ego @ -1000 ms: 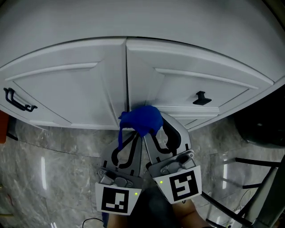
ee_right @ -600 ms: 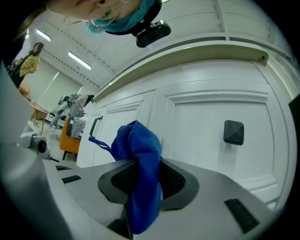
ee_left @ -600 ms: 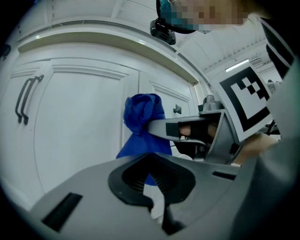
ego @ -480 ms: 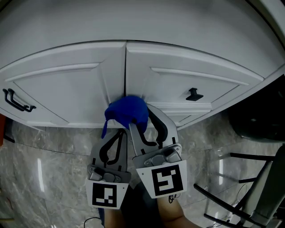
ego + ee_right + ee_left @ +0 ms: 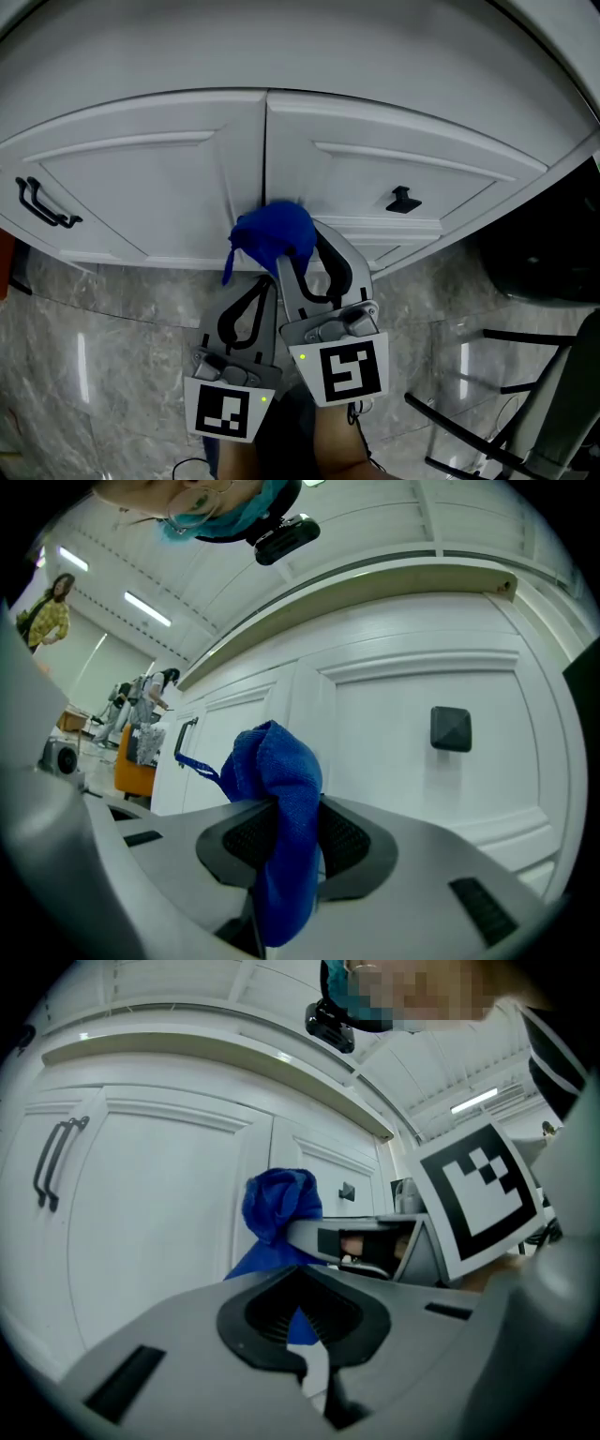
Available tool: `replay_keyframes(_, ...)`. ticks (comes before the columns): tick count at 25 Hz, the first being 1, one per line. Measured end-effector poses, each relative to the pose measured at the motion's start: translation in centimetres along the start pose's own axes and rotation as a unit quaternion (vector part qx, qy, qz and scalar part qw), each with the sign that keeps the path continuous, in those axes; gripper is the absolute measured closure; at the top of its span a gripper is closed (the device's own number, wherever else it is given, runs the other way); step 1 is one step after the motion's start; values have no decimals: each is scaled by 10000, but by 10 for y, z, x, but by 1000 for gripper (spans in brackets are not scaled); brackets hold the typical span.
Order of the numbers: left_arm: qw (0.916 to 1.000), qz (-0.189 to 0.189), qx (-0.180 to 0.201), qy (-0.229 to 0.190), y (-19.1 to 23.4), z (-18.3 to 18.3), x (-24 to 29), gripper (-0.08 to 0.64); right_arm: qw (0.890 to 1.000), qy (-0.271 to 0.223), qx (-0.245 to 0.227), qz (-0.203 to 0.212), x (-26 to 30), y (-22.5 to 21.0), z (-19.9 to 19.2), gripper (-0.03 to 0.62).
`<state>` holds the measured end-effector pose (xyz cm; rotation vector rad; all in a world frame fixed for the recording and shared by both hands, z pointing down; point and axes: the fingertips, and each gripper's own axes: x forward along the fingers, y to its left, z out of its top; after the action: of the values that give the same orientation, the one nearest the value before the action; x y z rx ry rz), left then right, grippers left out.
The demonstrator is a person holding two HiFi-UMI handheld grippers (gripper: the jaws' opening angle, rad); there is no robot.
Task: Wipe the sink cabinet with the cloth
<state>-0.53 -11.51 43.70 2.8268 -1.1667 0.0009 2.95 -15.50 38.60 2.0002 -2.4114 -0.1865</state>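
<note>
Cloth [image 5: 272, 236] sat bunched at frame centre, clamped in the right tool [image 5: 298, 255], against the seam between the cabinet [image 5: 141, 178] doors. The left tool [image 5: 265, 284] was closed on nothing. Wiping well would likely need firm, overlapping strokes across each panel, skirting the knob [image 5: 400, 199].

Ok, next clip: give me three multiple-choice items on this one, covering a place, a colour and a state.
1. Where is the cloth? A on the left door's handle; B low down by the gap between the two doors; C on the floor.
2. What colour is the cloth? A blue; B white; C grey.
3. How is the right gripper? A open and empty; B shut on the cloth; C shut on the knob.
Key: 1 B, the head view shows it at the gap. 2 A, every view shows it blue. 3 B, its own view shows the cloth pinched between the jaws.
</note>
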Motion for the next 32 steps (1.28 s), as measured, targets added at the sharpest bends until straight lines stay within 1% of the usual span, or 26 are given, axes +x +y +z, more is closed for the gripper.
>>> replay_keyframes(2,9999,-58,69,51,-2,-1,-1,557,9999,92,4,-123,-4,-7,-7,476)
replay_keyframes(4,9999,-86,120,73,-4,-2,-1,557,9998,46,-87,-190,-8,-17,-8,476)
replay_keyframes(7,9999,-132,52,37,-7,0,-1,557,9996,-33,-142,-228,-12,-25,-8,476)
replay_keyframes(11,9995,-268,102,95,-14,-2,2,557,9988,-22,-264,-405,-17,-34,-8,474)
replay_keyframes(15,9992,-351,124,134,-21,-4,5,557,9984,-97,-166,-538,-23,-45,-9,475)
replay_keyframes(21,9984,-508,176,157,-32,-5,12,557,9973,-122,-176,-706,-30,-60,-8,476)
replay_keyframes(27,9969,-717,211,244,-42,-11,17,557,9958,-150,-60,-901,-40,-78,-10,475)
replay_keyframes(32,9960,-845,157,236,-48,-11,18,557,9937,-137,-46,-1111,-47,-91,-12,474)
